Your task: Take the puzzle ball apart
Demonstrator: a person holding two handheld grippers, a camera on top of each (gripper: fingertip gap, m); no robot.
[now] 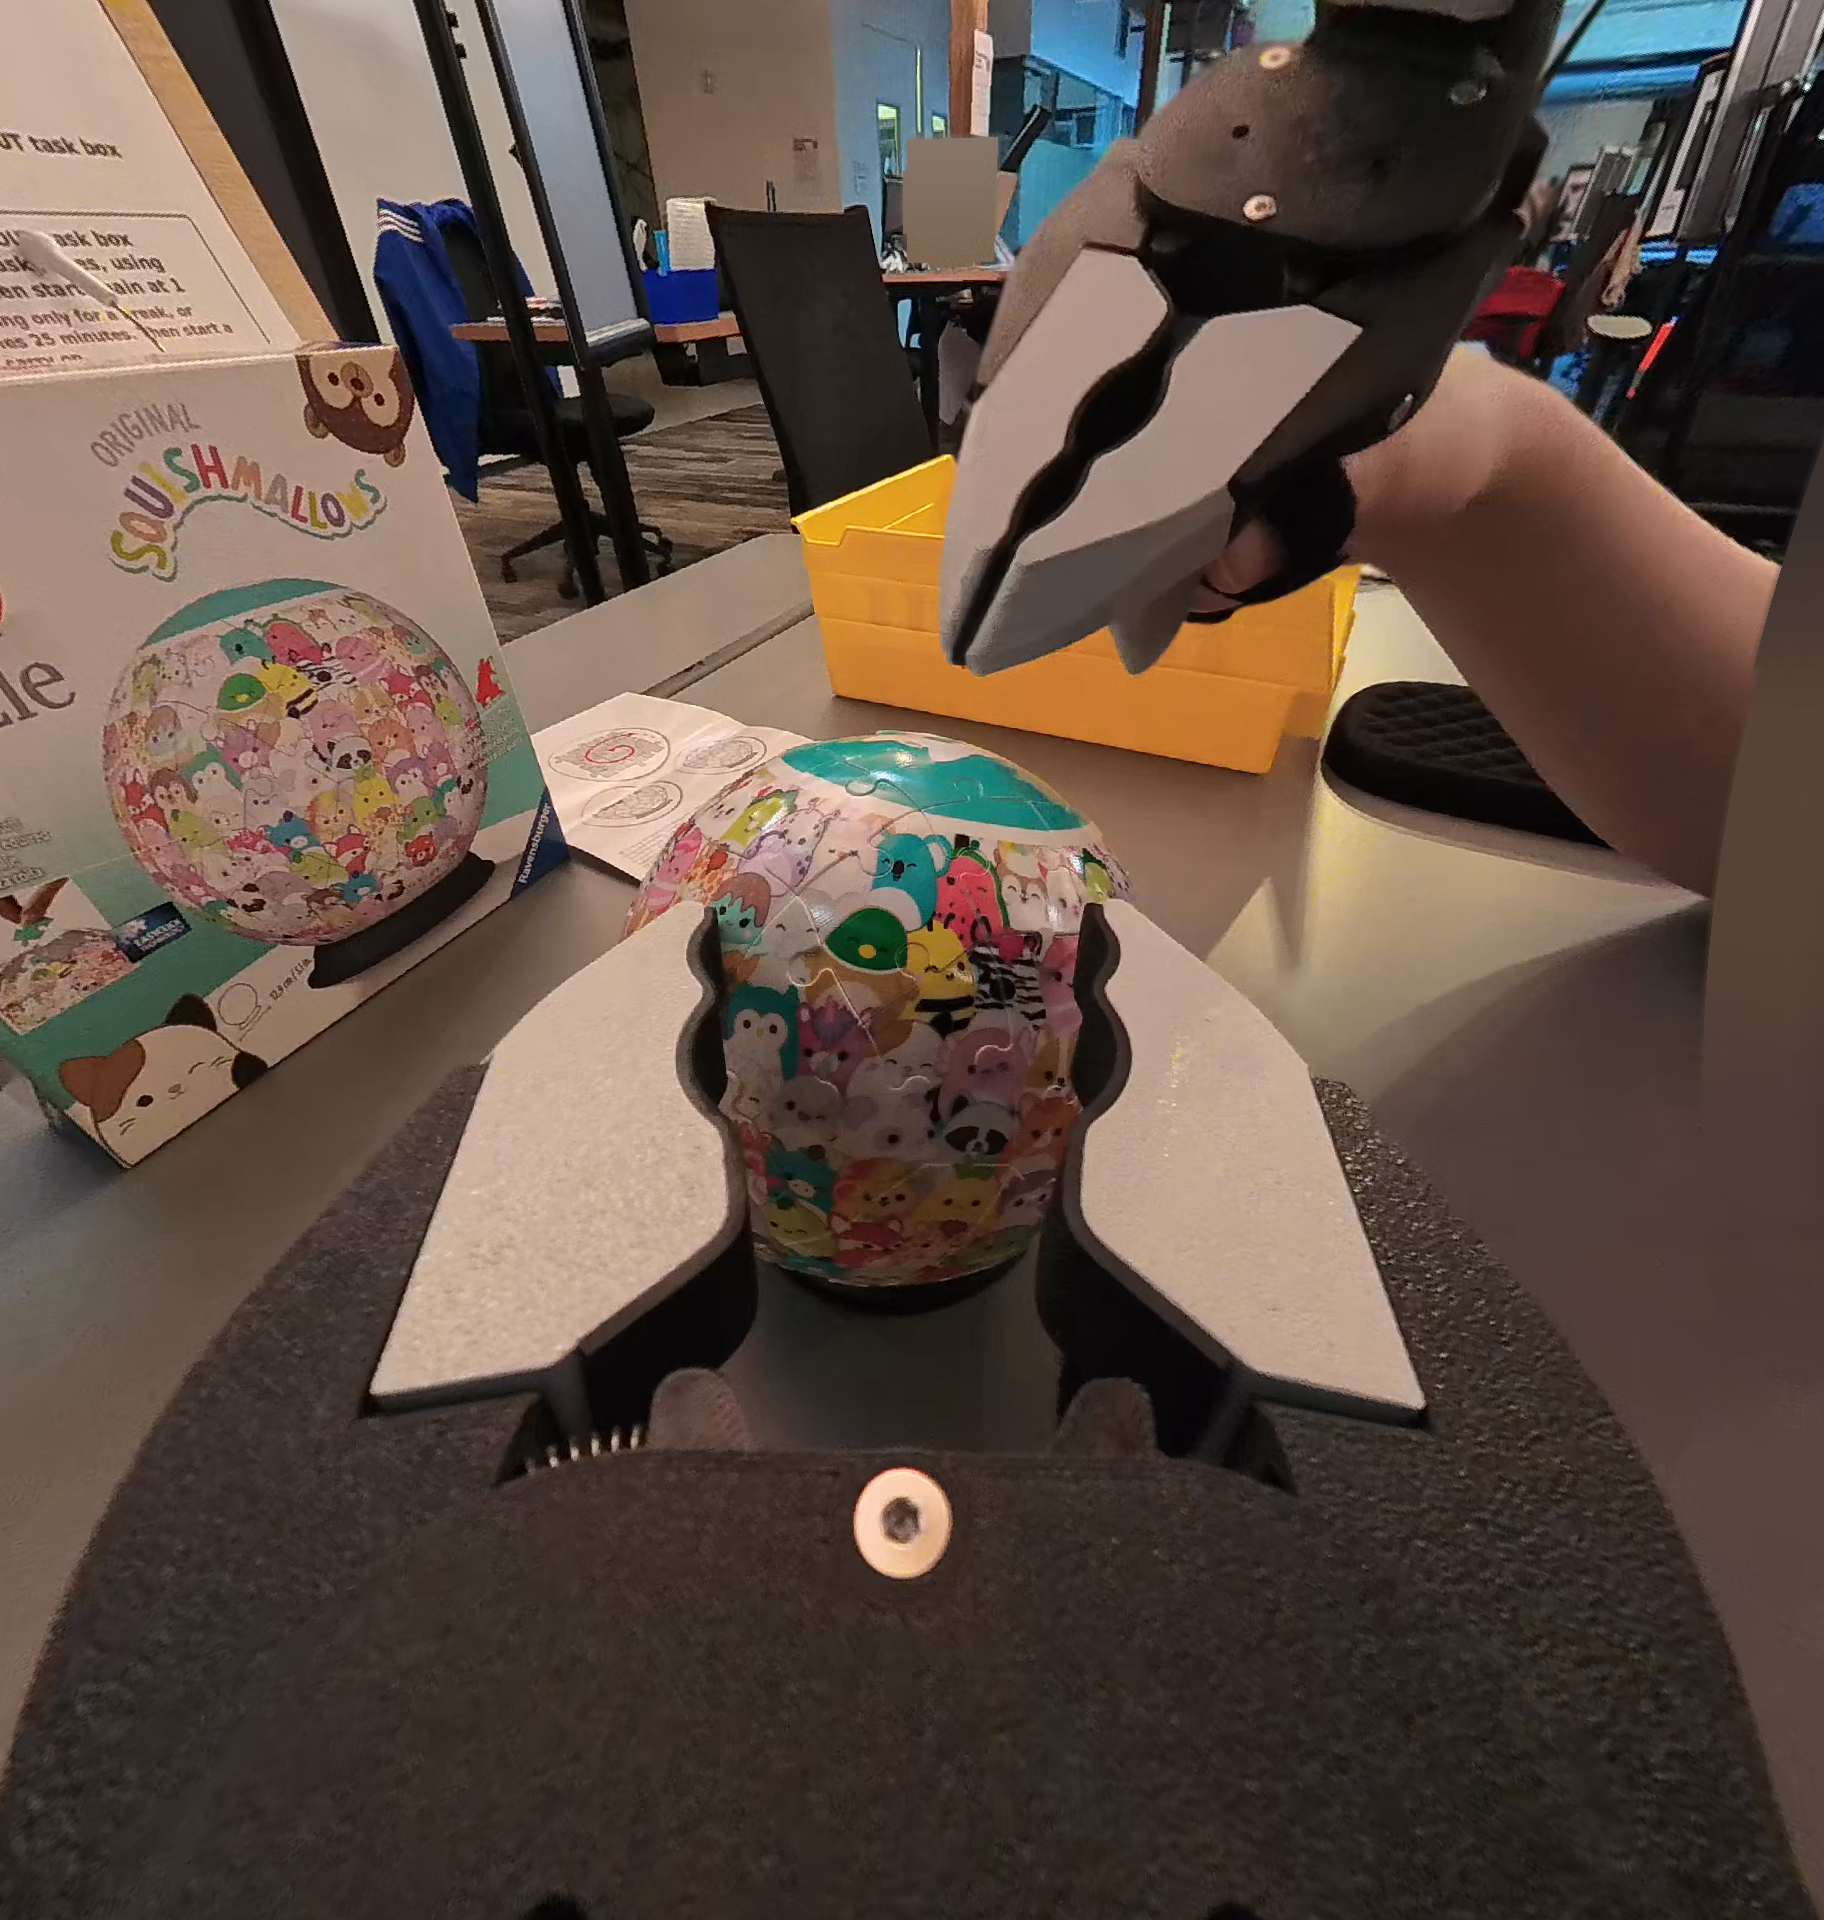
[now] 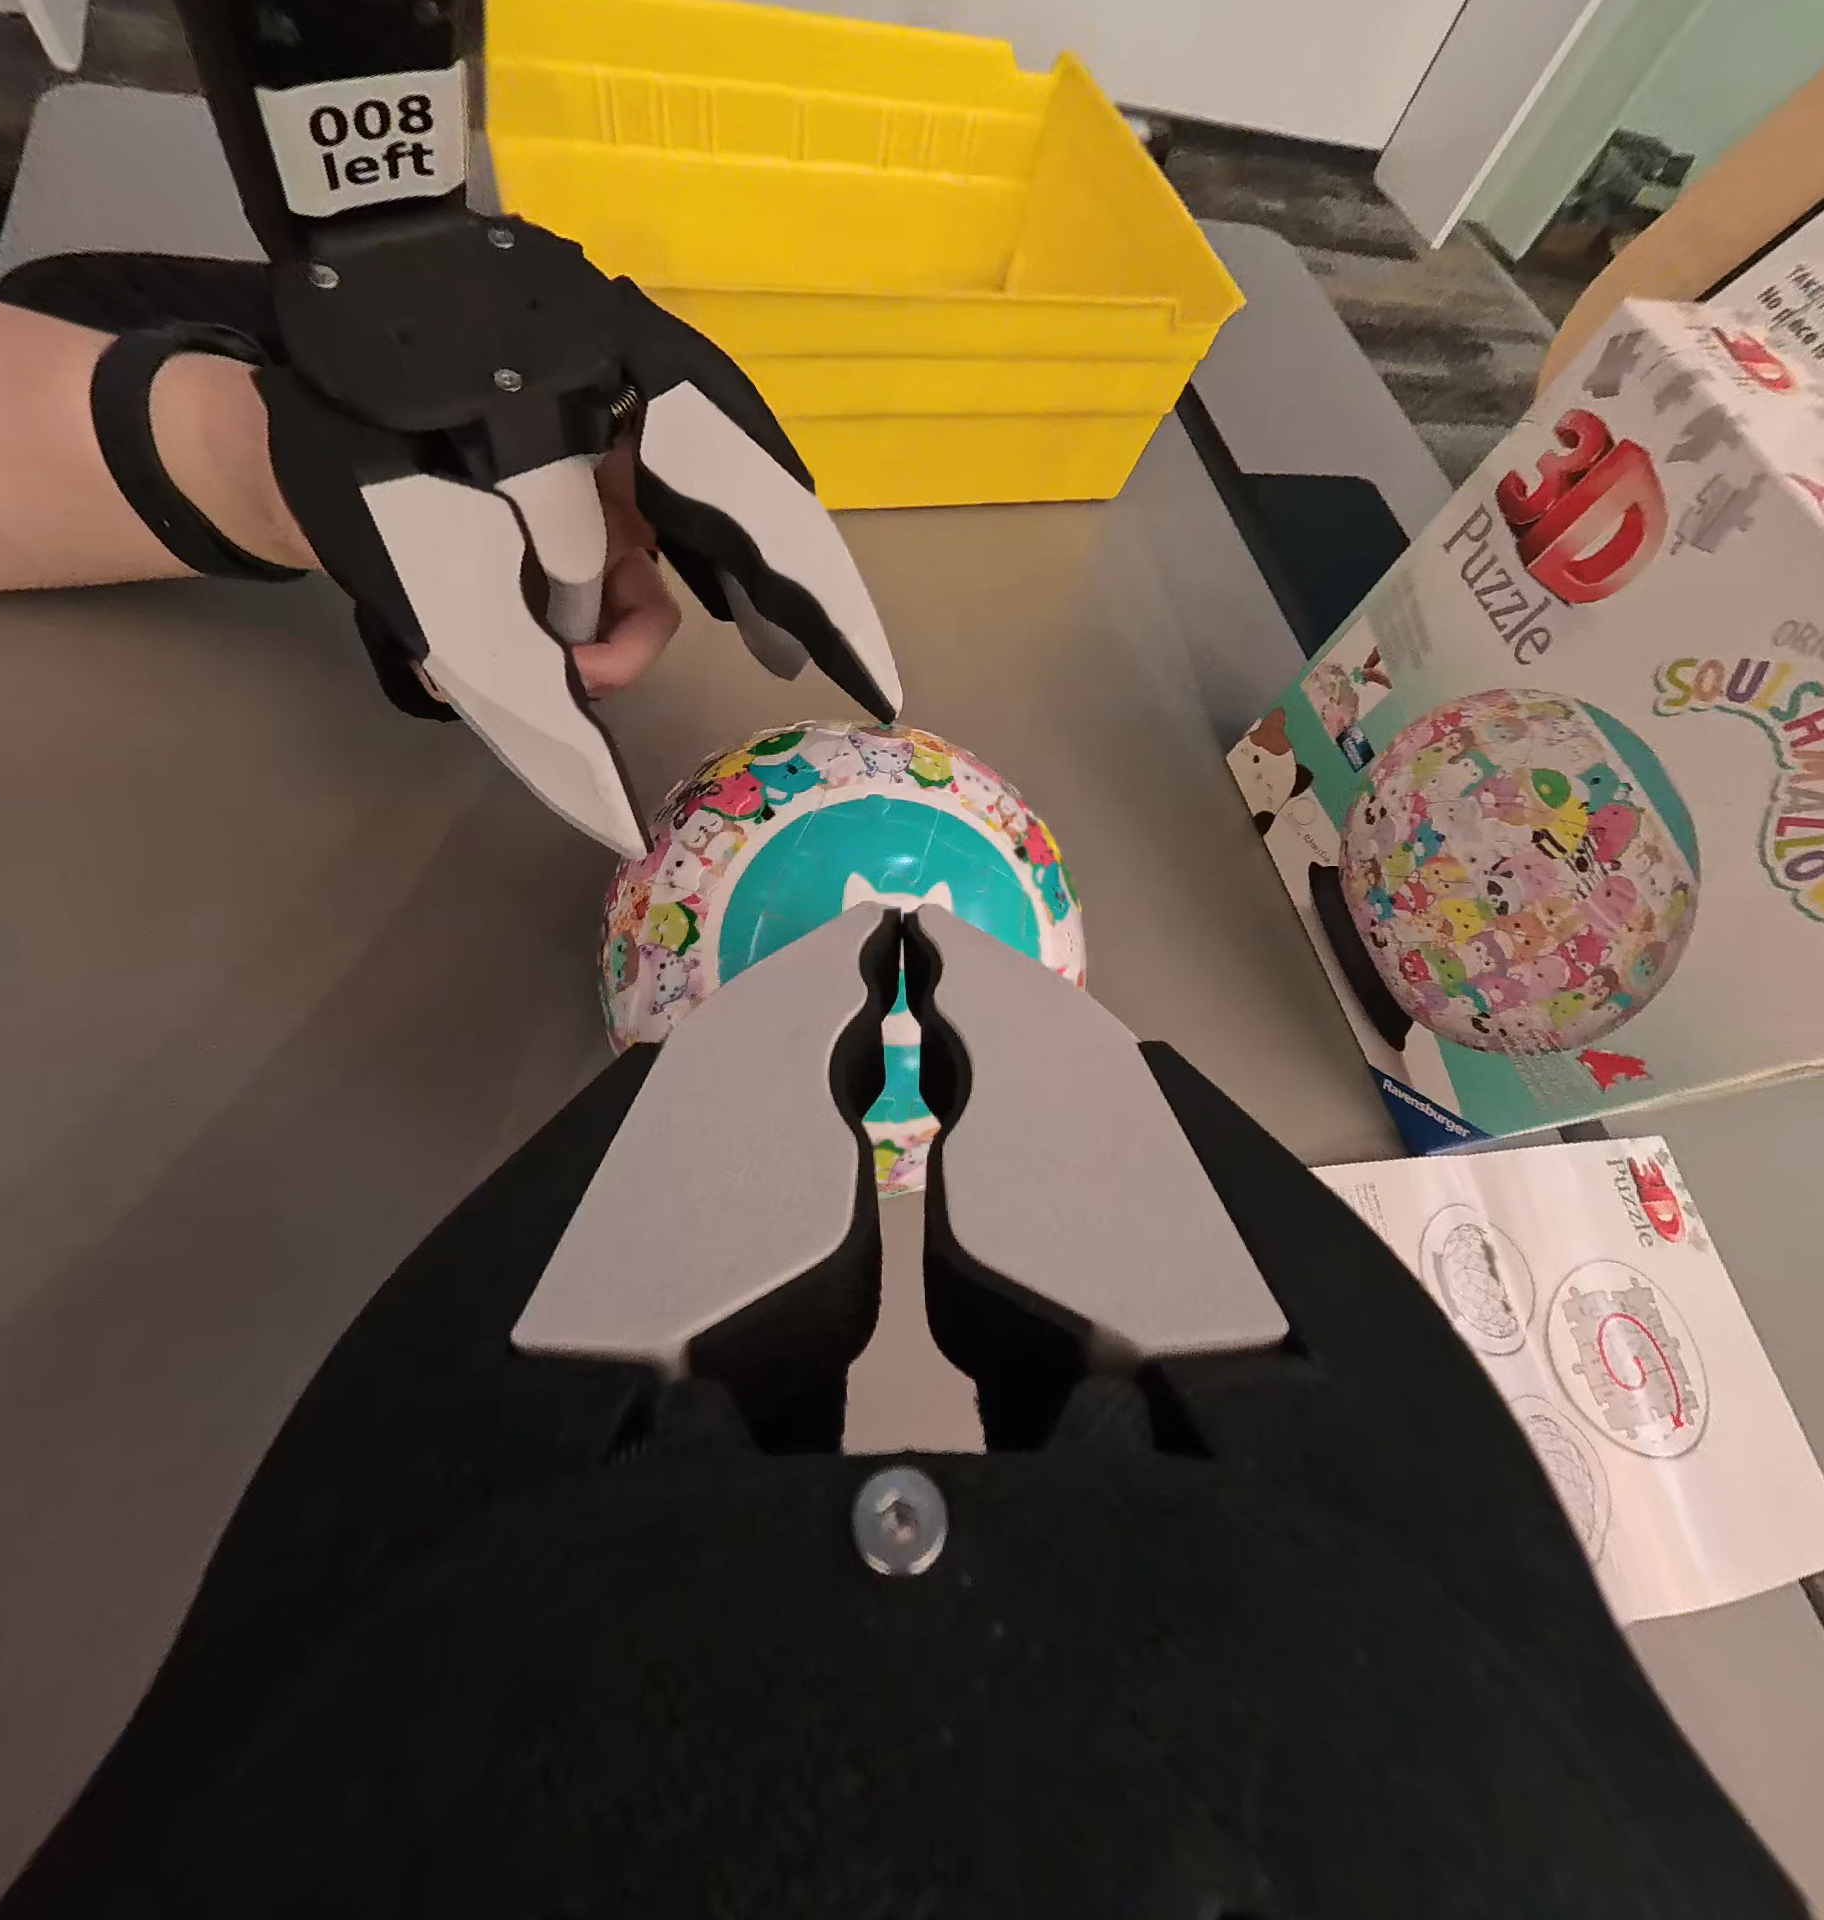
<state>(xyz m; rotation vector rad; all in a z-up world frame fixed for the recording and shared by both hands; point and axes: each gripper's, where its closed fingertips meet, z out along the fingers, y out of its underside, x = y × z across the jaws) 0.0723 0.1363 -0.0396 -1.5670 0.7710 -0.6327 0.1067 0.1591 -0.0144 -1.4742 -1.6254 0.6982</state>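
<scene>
The puzzle ball (image 1: 887,1049) is whole, covered in colourful plush characters with a teal cap on top, and sits on a dark stand on the grey table. My left gripper (image 1: 903,925) is open, with one finger on each side of the ball's upper half. I cannot tell whether the tips press on it. It also shows in the right wrist view (image 2: 762,779), its tips at the ball's (image 2: 679,914) rim. My right gripper (image 2: 903,916) is shut and empty, its tips just over the teal cap. In the left wrist view it (image 1: 965,655) hangs above and behind the ball.
A yellow bin (image 1: 1053,686) (image 2: 887,343) stands behind the ball. The puzzle's box (image 1: 233,748) (image 2: 1573,790) stands at one side, with a folded instruction sheet (image 1: 638,769) (image 2: 1573,1361) next to it. A black mesh pad (image 1: 1448,758) lies beside the bin. The tips of one gripper are about 6 cm away from the tips of the other.
</scene>
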